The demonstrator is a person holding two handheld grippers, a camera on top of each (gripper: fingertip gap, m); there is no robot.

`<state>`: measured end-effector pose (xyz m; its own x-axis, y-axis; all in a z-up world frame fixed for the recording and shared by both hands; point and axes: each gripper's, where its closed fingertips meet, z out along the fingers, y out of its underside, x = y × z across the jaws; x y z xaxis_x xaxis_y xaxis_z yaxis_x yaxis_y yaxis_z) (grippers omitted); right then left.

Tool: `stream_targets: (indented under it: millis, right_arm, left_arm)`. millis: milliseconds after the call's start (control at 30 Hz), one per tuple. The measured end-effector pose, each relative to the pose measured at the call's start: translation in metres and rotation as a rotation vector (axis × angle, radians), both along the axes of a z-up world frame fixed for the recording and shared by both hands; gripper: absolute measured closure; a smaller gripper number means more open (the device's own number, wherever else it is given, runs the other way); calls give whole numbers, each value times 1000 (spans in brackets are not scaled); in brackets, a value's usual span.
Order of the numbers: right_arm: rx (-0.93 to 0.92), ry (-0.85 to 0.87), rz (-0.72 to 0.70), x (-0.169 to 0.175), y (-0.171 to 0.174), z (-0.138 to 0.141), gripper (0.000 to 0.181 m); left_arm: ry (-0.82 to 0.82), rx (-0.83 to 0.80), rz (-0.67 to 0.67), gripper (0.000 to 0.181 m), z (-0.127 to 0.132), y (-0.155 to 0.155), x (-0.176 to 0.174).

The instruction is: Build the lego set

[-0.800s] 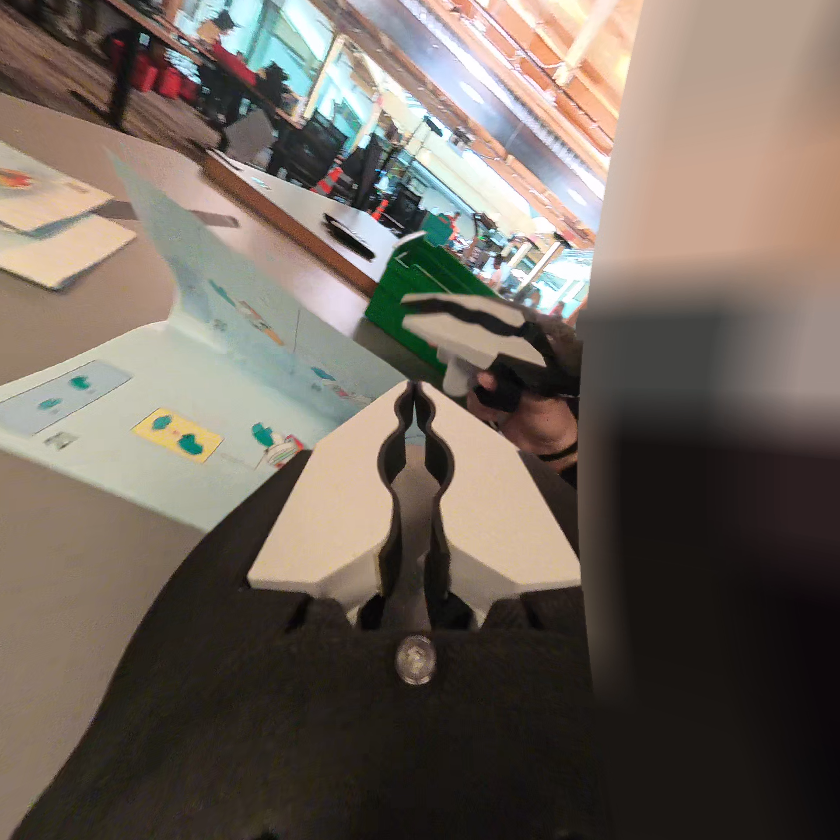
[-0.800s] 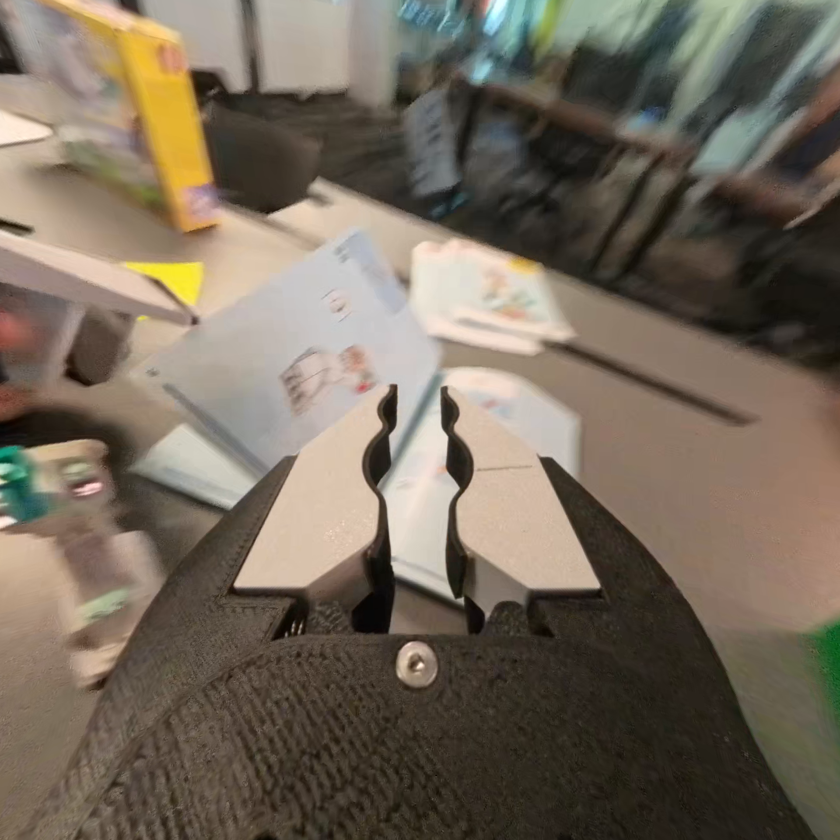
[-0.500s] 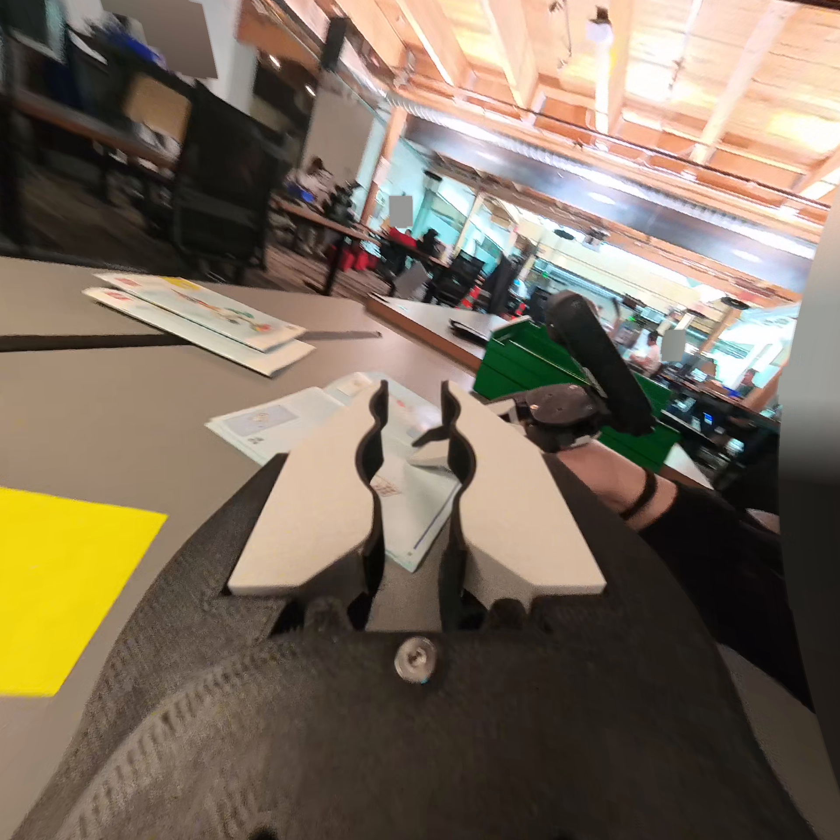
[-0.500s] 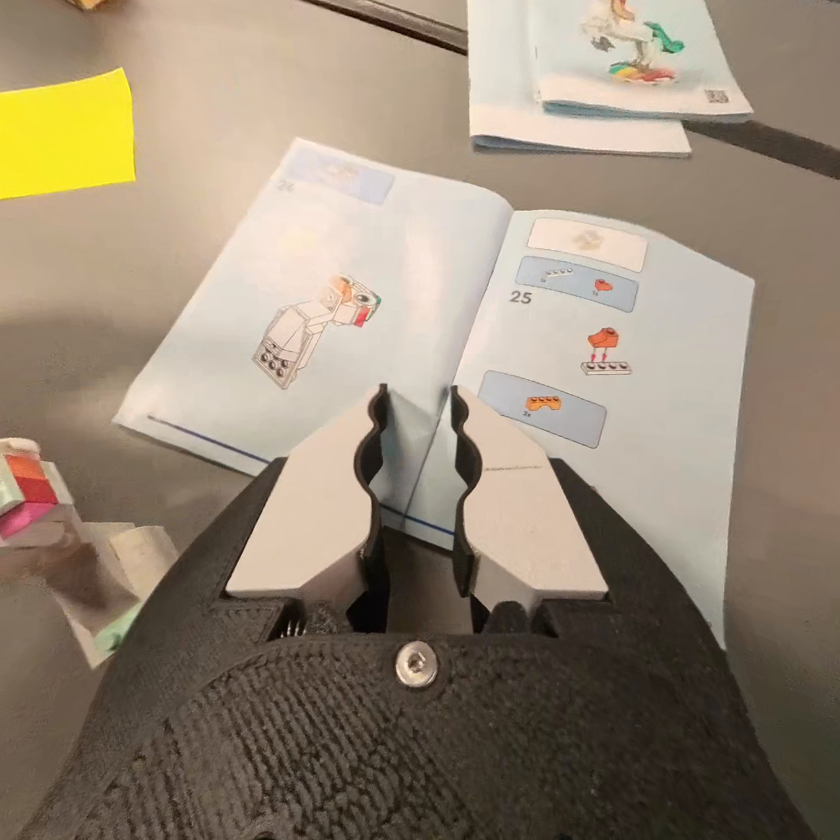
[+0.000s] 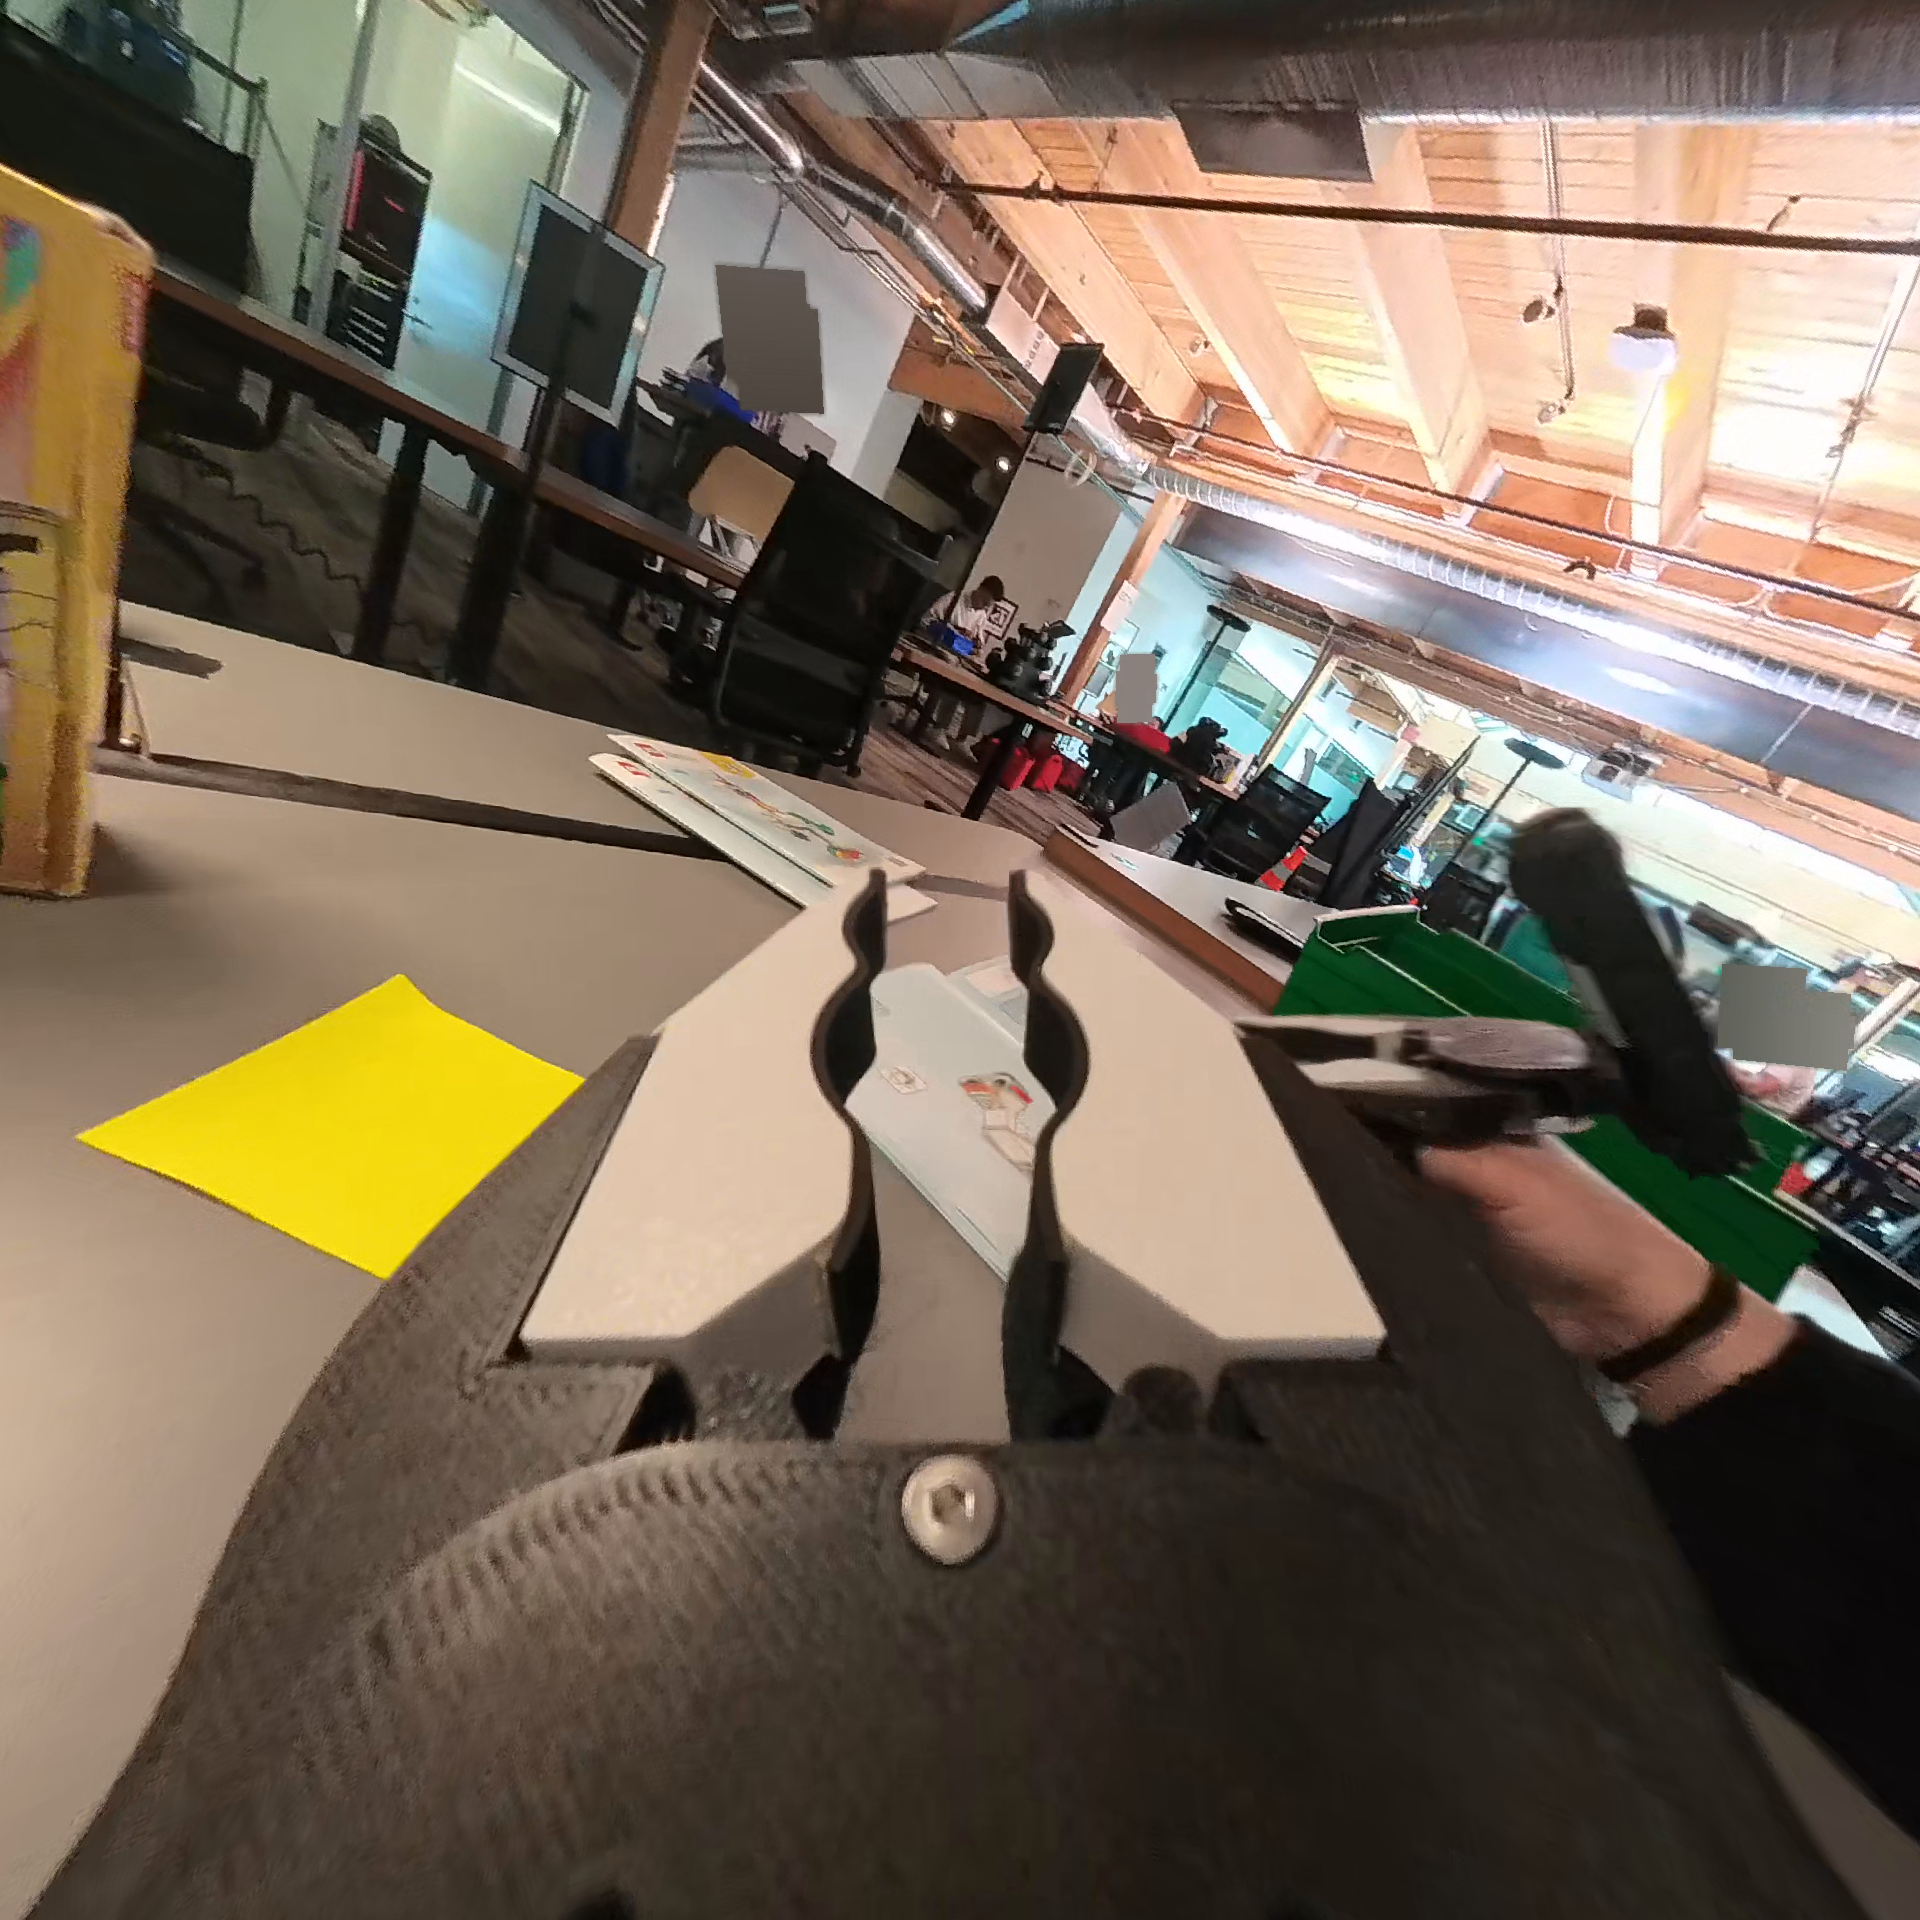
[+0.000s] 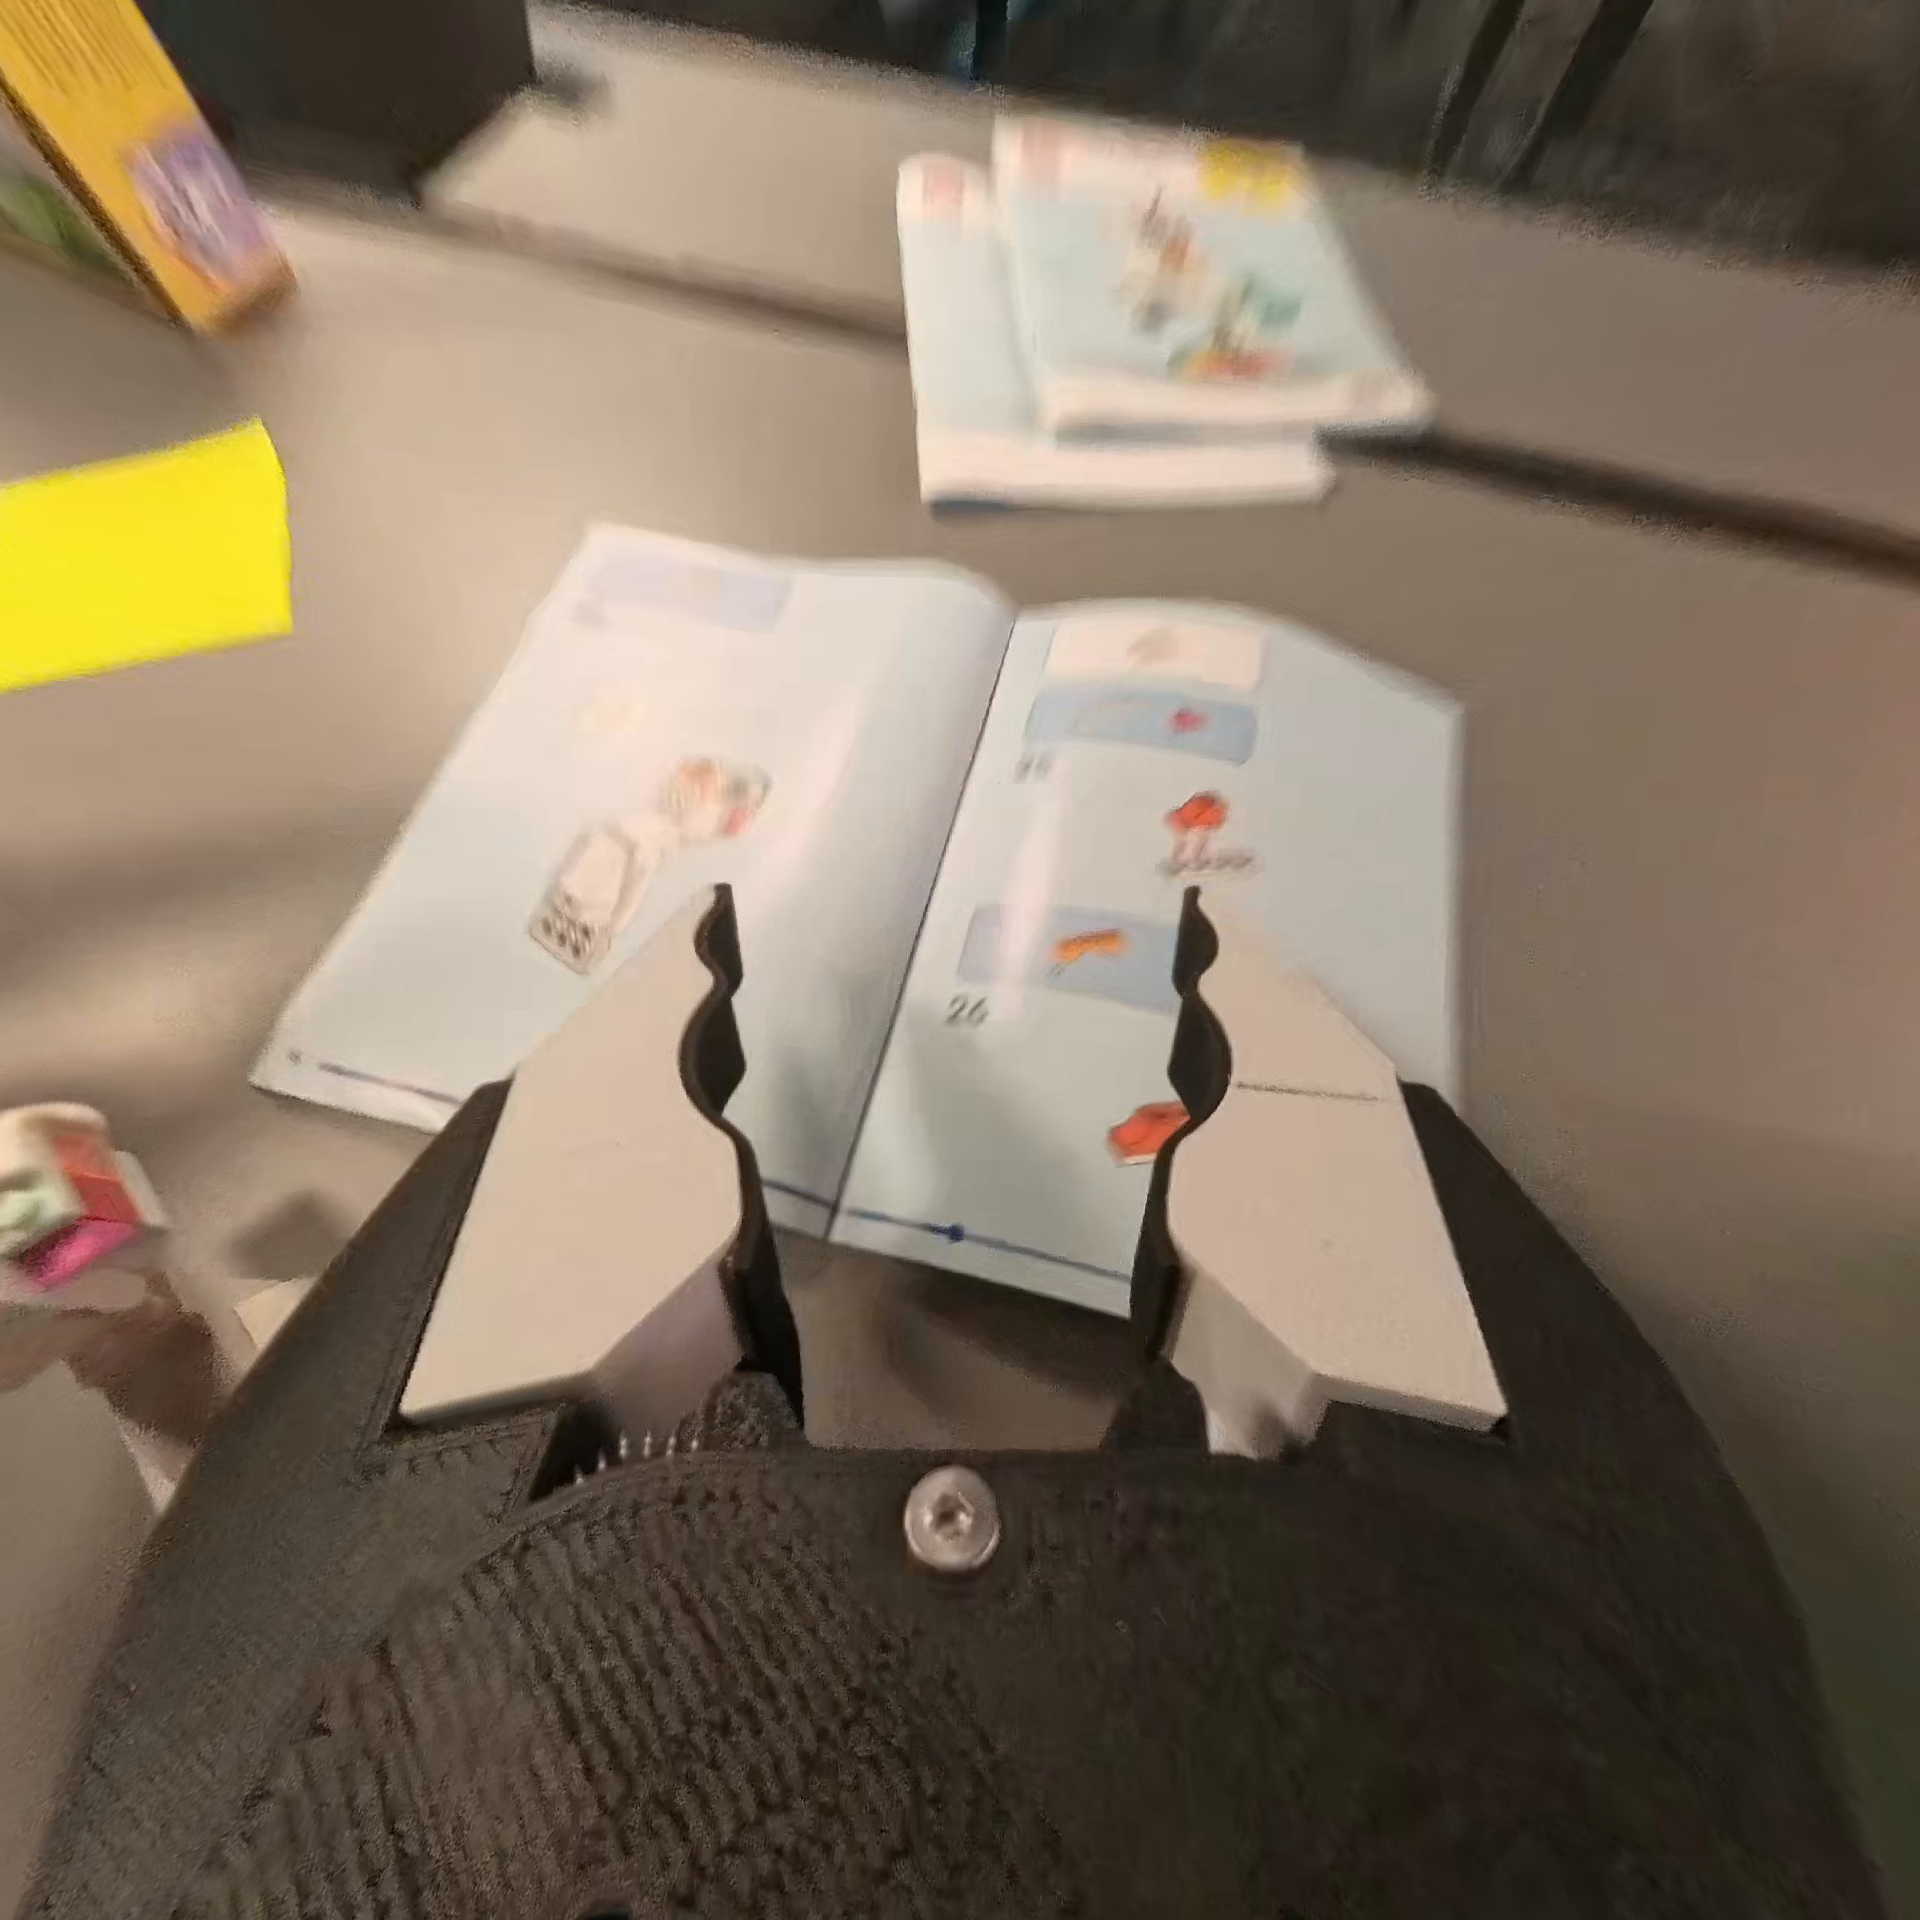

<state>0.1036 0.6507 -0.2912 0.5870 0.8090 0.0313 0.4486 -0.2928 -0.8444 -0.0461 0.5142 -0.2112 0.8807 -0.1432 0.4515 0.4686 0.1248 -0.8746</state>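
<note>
Looking along the left gripper in the left wrist view: the open instruction booklet lies flat on the grey table directly ahead, seen through the gap between the fingers, its near edge hidden behind them. Jaws stand a narrow way apart, nothing between them, touching nothing. A yellow paper sheet lies to the left of the gripper, a stack of closed booklets farther off beyond the tips, a yellow box cut off at the left edge. To the right a hand holds the right gripper above the table, seen side-on and blurred; its tips run behind the left gripper's finger, so its opening cannot be judged here. Right wrist view, motion-blurred throughout: the right gripper hangs over the near edge of the open instruction booklet, the spine running between its fingers. Jaws spread wide, empty, clear of the page. A partly built lego model, white with red, pink and pale green bricks, sits at the left edge, well to the left of the gripper, cut off by the frame and too smeared to read its form. Yellow paper sheet at left, stack of closed booklets beyond the open one, yellow box in the top left corner, partly out of frame.
</note>
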Motion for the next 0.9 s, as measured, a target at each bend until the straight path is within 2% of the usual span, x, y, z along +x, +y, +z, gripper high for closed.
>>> stream_targets:
  millis: [100,167,233,300,367,567,633,733,833,900]
  right_arm:
    - [276,203,-28,14,4,69,98]
    - [520,334,-95,37,0,113,98]
    - [708,418,-73,52,-19,137,105]
    - [783,444,102,46,-49,136,108]
    - [785,404,310,34,-75,121,108]
    - [778,409,481,30,-101,116,102]
    - [839,432,464,32,-105,124,104]
    - [1003,449,327,41,-101,142,110]
    - [1127,420,115,55,-86,154,135]
    - [1097,425,107,51,-87,150,149]
  left_arm:
    - [24,19,55,158,4,-4,-8]
    - [36,37,87,158,7,-8,-12]
    - [41,52,107,158,10,-11,-15]
    - [45,58,112,158,11,-12,-15]
    - [50,57,111,158,10,-11,-14]
    - [57,54,98,157,10,-10,-10]
    - [57,57,99,158,10,-11,-10]
    - [68,63,104,157,11,-11,-10]
    - [119,73,137,153,15,-13,-9]
    - [177,78,170,150,17,-13,-8]
